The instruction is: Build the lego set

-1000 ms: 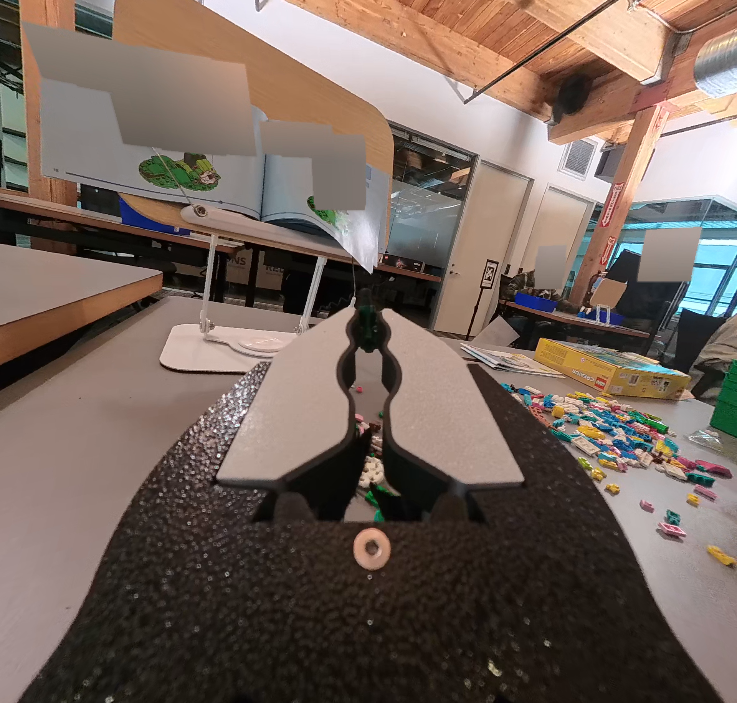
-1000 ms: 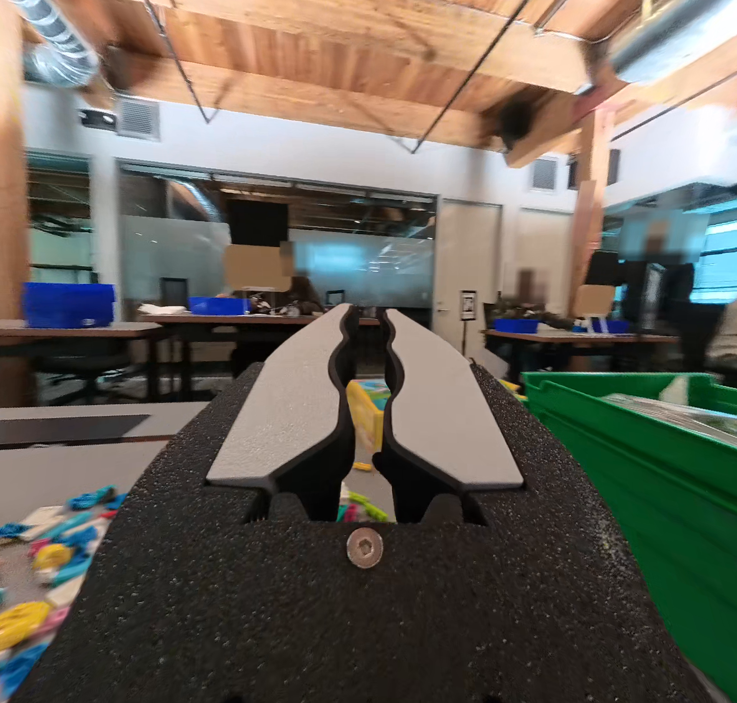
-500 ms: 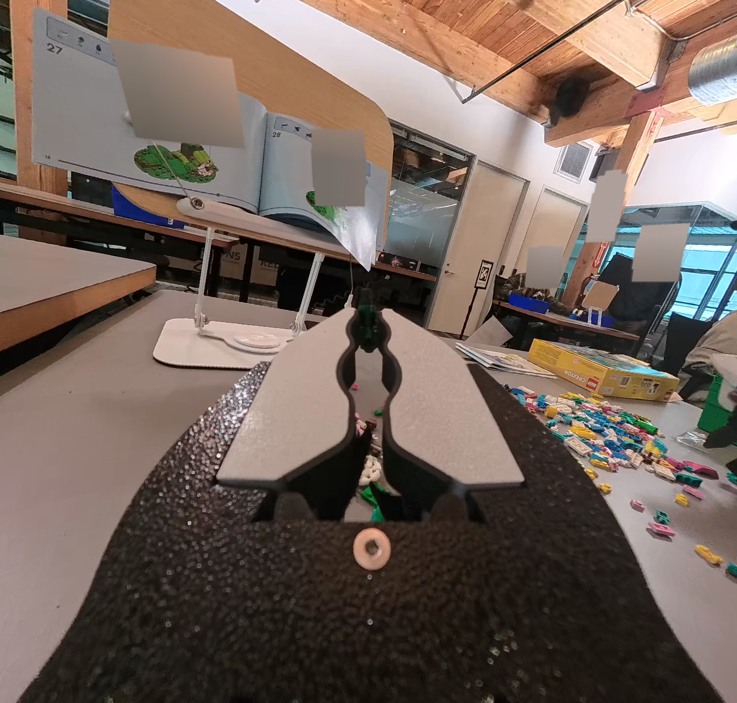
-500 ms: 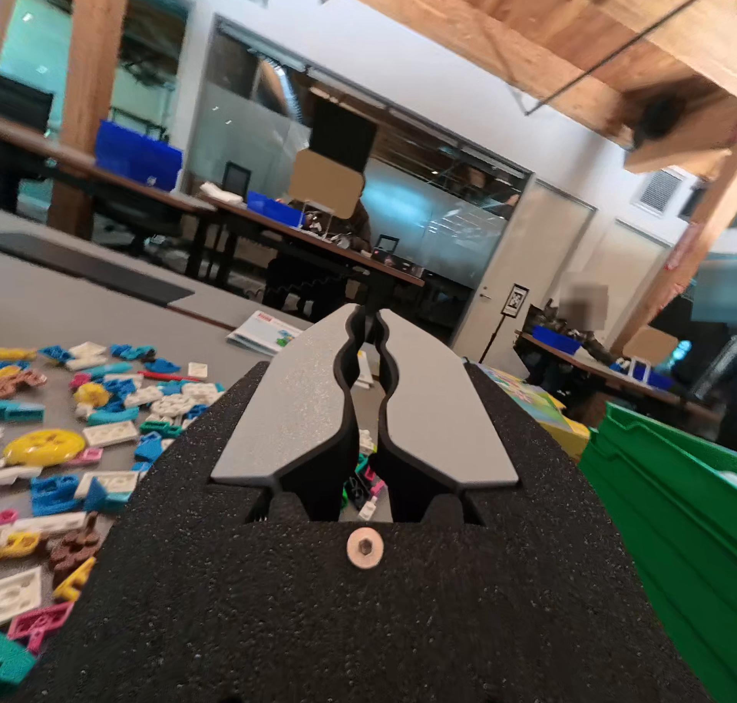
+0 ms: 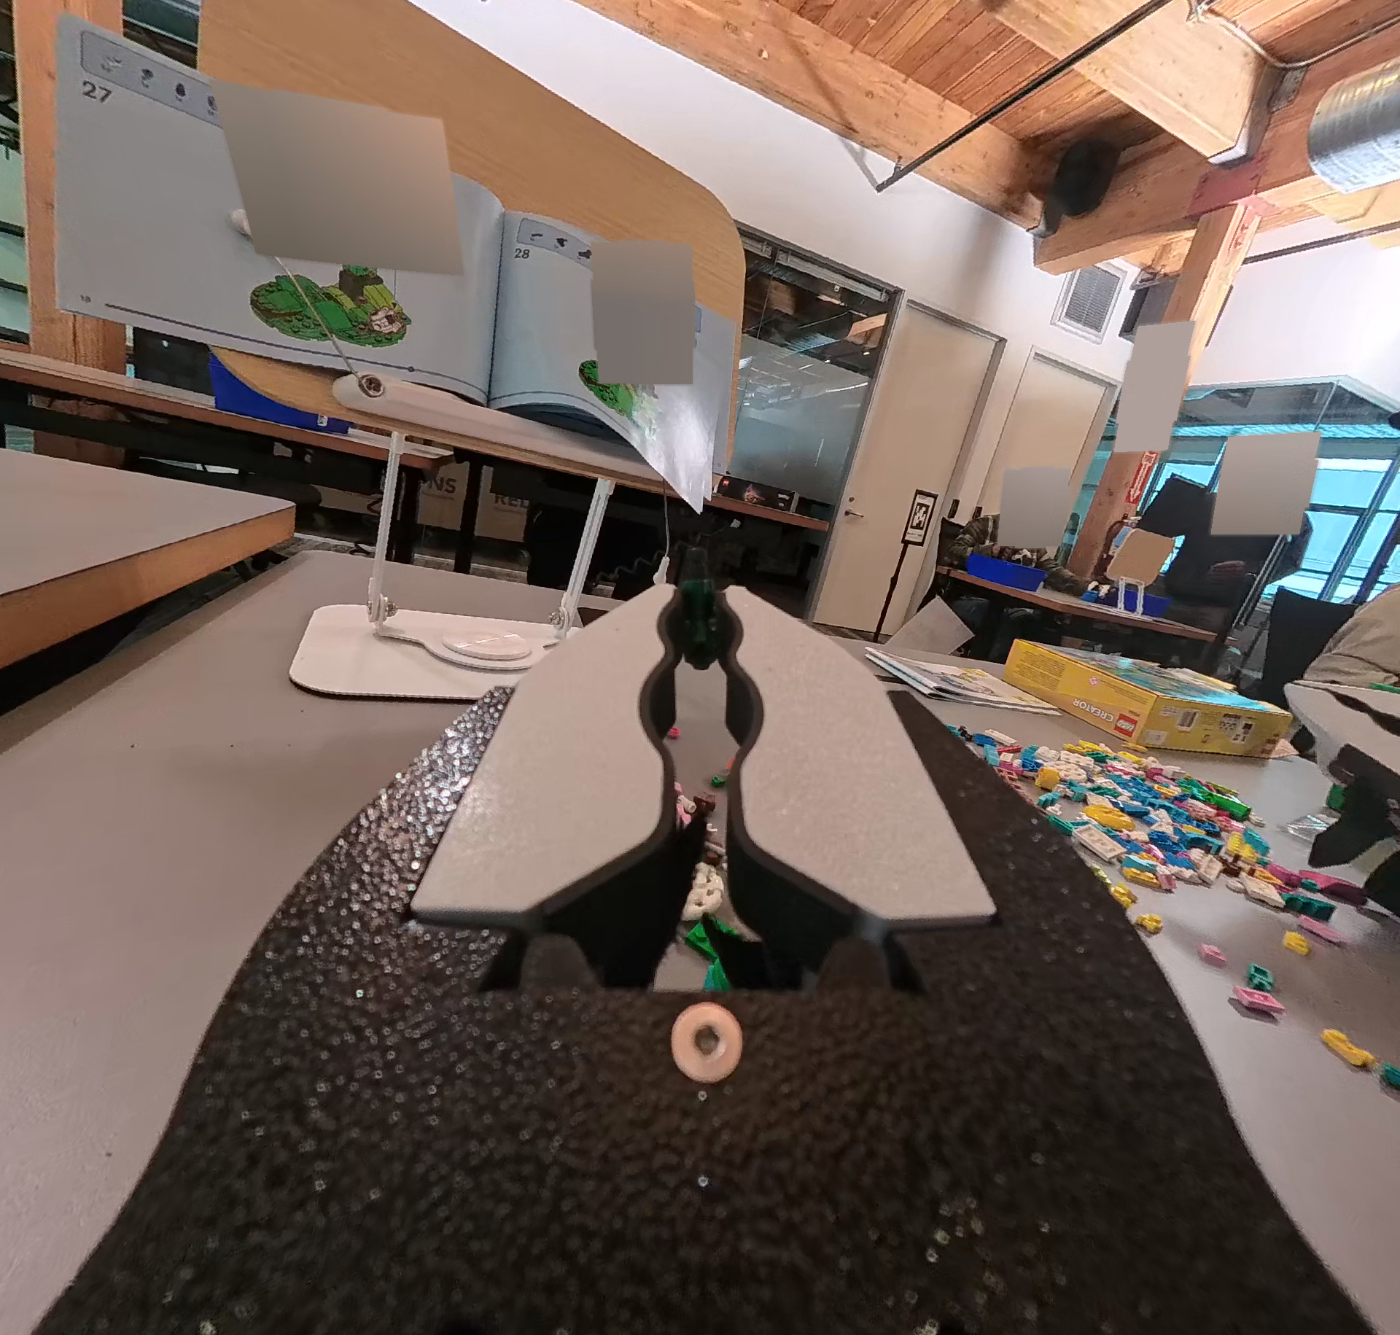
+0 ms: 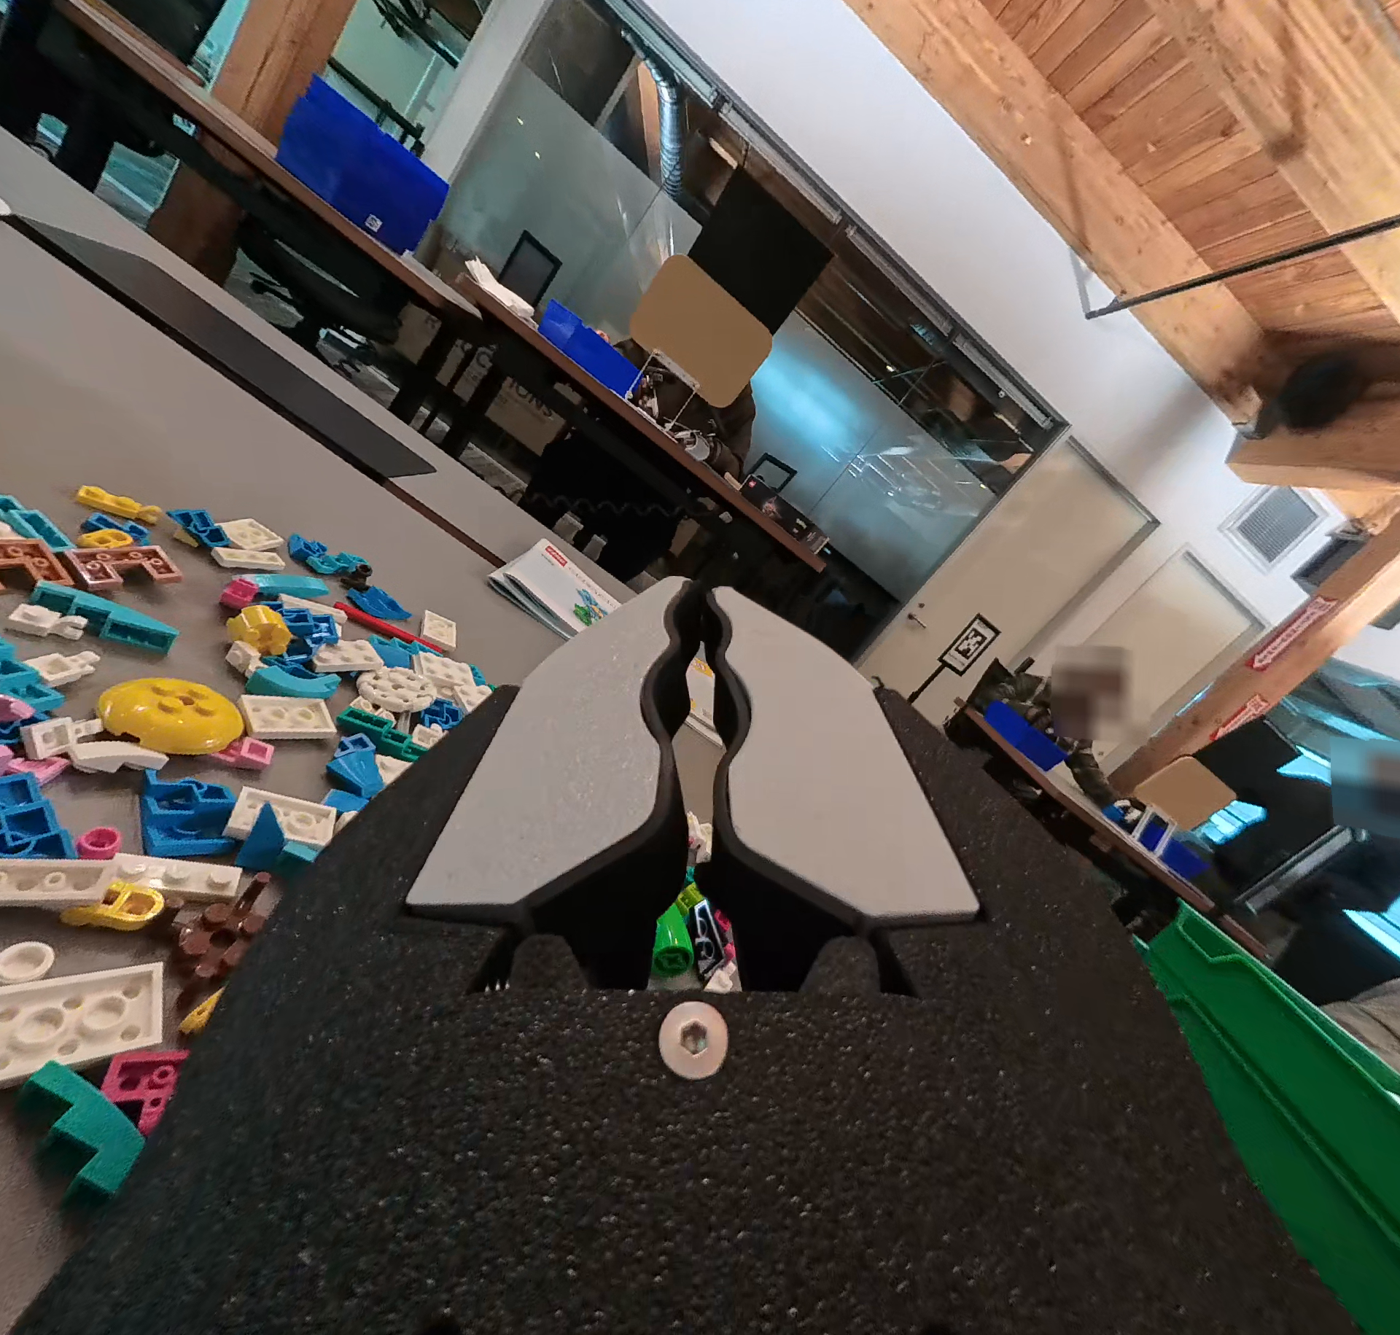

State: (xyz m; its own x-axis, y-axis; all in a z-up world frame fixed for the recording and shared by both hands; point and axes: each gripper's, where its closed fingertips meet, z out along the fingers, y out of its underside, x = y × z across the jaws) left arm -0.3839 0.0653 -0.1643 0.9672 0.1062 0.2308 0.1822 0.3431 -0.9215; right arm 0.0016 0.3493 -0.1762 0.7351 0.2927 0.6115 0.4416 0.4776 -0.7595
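My left gripper (image 5: pixel 698 617) is shut on a small dark green lego piece (image 5: pixel 697 621) held at its fingertips, above the grey table (image 5: pixel 189 806). A pile of loose coloured lego pieces (image 5: pixel 1136 814) lies to its right. My right gripper (image 6: pixel 695 609) is shut with nothing seen between its tips, tilted over the same pile (image 6: pixel 227 693), which holds a yellow round dish piece (image 6: pixel 170 715) and a white plate (image 6: pixel 72 1022). The right gripper also shows at the right edge of the left wrist view (image 5: pixel 1356 776).
An open instruction booklet (image 5: pixel 303 253) rests on a white and wood stand (image 5: pixel 424 639) at the back left. A yellow lego box (image 5: pixel 1144 700) and a leaflet (image 5: pixel 947 681) lie behind the pile. A green bin (image 6: pixel 1288 1086) stands to the right. People sit at far tables. My hands' fingertips stand some 50 cm from each other.
My right gripper has swung down and left, from facing the room to tilting over the lego pile, and has entered the left wrist view. My left gripper stays shut on the green piece, nearly still.
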